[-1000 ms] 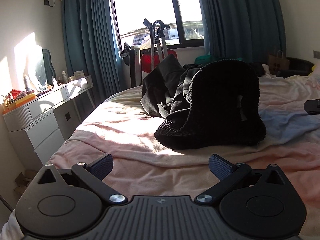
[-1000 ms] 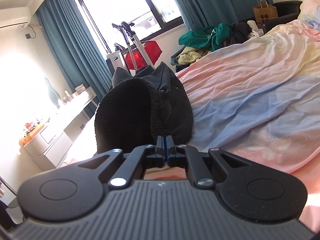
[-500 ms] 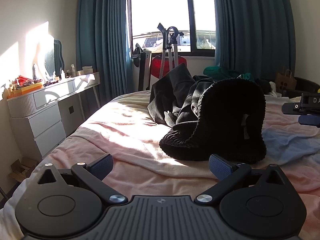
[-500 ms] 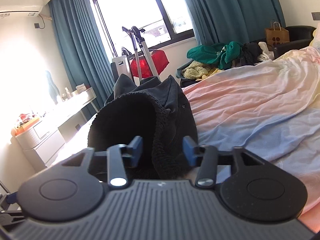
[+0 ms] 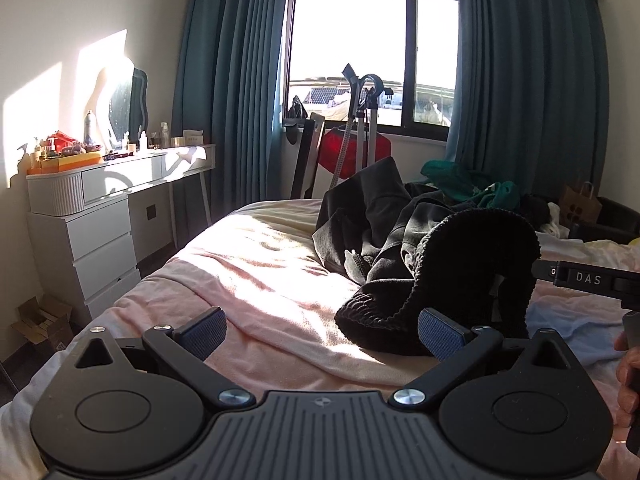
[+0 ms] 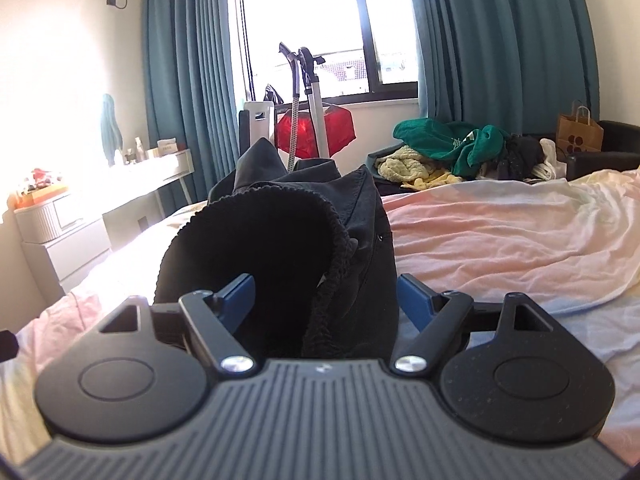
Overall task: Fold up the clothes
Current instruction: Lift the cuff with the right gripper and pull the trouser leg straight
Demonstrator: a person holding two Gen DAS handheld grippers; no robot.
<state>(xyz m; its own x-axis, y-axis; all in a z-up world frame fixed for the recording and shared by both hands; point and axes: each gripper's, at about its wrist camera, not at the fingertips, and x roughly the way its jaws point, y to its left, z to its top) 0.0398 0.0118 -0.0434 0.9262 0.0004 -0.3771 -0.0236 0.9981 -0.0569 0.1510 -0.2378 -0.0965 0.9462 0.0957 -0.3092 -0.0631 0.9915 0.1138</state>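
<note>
A heap of black clothes lies on the pink bed: a black knit garment [image 5: 472, 272] in front and a dark grey garment [image 5: 368, 208] behind it. My left gripper [image 5: 322, 330] is open and empty, low over the sheet in front and to the left of the heap. In the right wrist view the knit garment [image 6: 260, 248] stands close ahead and my right gripper [image 6: 326, 298] is open, its blue pads on either side of the heap's near edge without holding it. The right gripper's body [image 5: 592, 280] shows at the right edge of the left wrist view.
The bed sheet [image 5: 256, 264] is pink and wrinkled. A white dresser [image 5: 96, 216] stands at the left. A red garment steamer [image 6: 312, 124] stands at the window. A pile of green and yellow clothes [image 6: 448, 152] and a brown paper bag [image 6: 578, 130] lie beyond the bed.
My right gripper opened from shut to wide open and let go of the black heap, which stayed on the bed. Both grippers drew back and levelled a little.
</note>
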